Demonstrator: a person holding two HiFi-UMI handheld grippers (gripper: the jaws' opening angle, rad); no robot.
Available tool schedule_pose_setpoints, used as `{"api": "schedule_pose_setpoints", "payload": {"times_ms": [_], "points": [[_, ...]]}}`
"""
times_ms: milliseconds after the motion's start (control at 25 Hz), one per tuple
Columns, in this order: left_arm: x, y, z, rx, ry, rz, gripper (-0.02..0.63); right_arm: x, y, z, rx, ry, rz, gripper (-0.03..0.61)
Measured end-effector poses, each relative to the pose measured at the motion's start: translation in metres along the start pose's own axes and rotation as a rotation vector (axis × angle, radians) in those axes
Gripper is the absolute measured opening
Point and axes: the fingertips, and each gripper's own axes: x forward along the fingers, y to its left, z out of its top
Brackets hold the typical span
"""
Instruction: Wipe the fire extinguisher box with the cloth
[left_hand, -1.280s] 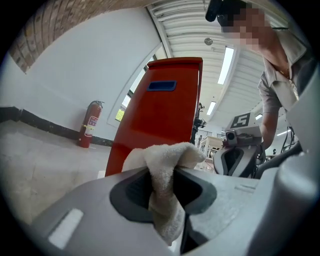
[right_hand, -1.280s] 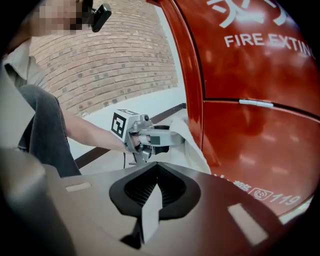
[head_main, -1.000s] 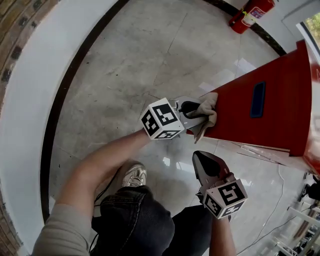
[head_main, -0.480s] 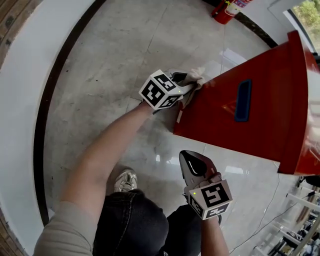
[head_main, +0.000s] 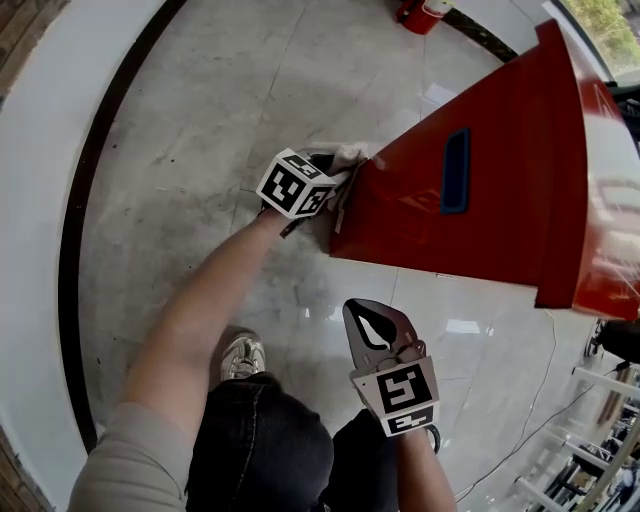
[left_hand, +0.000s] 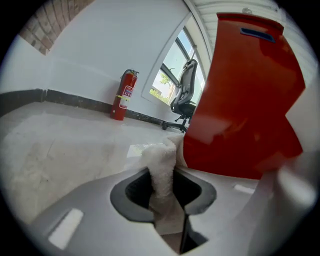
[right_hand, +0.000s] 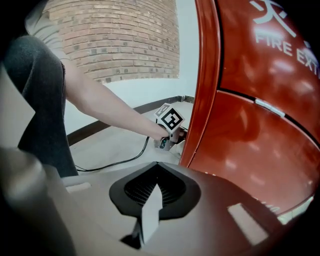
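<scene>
While the left gripper (head_main: 338, 168) clamps the white cloth (head_main: 352, 153) against the left edge of the red box (head_main: 480, 200), which stands on the floor (head_main: 230, 120) at right, the right gripper (head_main: 372, 320) hangs nearer, jaws together and empty.

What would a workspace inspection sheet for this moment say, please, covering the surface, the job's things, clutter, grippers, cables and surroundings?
Surface: pale polished floor, with a dark curved band.
Job's things: red fire extinguisher box stands on the floor; cloth at its near corner.
Clutter: nothing seen.
Grippers: left gripper jaws shut on the cloth; right gripper jaws shut, empty, clear of the box.
Cables: black cable lies on the floor.
Surroundings: fire extinguisher by the wall, office chair, brick wall.
</scene>
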Motion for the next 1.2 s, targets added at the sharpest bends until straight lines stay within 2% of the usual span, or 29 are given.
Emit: {"api": "schedule_pose_setpoints", "payload": {"times_ms": [120,280,800,1000,1200], "points": [[-0.012,-0.022,-0.022,-0.026,0.030,-0.034,0.097,-0.012,0.000,-0.004,0.009,-0.007,0.002,0.025],[-0.031,-0.049,-0.036,-0.040,0.034,-0.036,0.097,-0.026,0.003,-0.005,0.016,-0.041,0.005,0.025],[-0.097,-0.136,-0.073,-0.029,0.082,-0.028,0.097,-0.101,0.022,-0.026,-0.042,-0.126,0.001,0.025],[-0.129,-0.198,-0.050,0.073,0.040,-0.055,0.097,-0.141,0.016,-0.042,-0.065,-0.158,0.000,0.025],[-0.161,-0.266,-0.009,0.281,0.083,-0.126,0.097,-0.173,0.009,-0.043,-0.022,-0.272,0.015,0.025]]}}
